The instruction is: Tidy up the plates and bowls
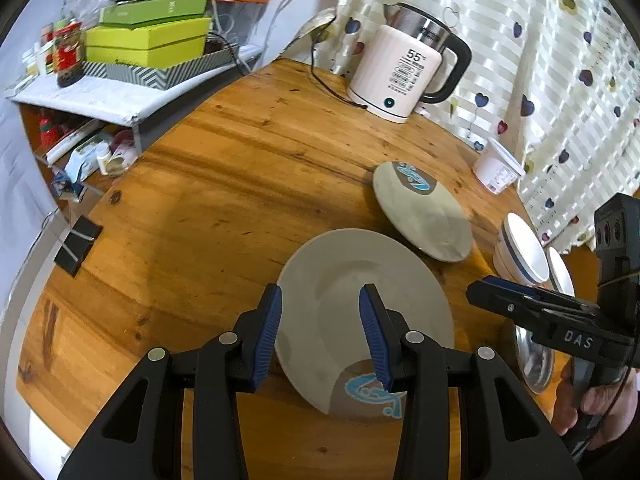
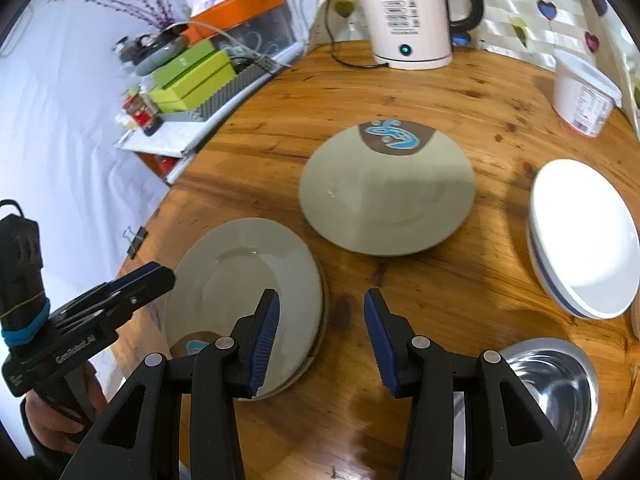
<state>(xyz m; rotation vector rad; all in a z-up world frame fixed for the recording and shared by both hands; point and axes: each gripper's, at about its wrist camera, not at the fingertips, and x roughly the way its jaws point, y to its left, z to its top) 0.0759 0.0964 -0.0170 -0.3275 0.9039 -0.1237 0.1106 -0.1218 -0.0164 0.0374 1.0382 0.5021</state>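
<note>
Two grey plates with a brown and blue motif lie on the round wooden table. The near plate (image 1: 352, 292) (image 2: 240, 280) lies under my left gripper (image 1: 320, 304), which is open and empty above it. The far plate (image 1: 424, 216) (image 2: 388, 192) lies beyond. My right gripper (image 2: 322, 312) is open and empty over bare wood between the plates; it also shows in the left wrist view (image 1: 486, 285). White bowls with a blue stripe (image 2: 584, 236) (image 1: 520, 252) are stacked at the right. A steel bowl (image 2: 556, 392) (image 1: 534, 360) sits near the right gripper.
A white electric kettle (image 1: 404, 68) (image 2: 408, 12) with its cord stands at the table's far side. A white tub (image 2: 582, 92) (image 1: 498, 168) stands by the curtain. A cluttered shelf with green boxes (image 1: 148, 40) borders the table's left. A binder clip (image 2: 136, 240) grips the table edge.
</note>
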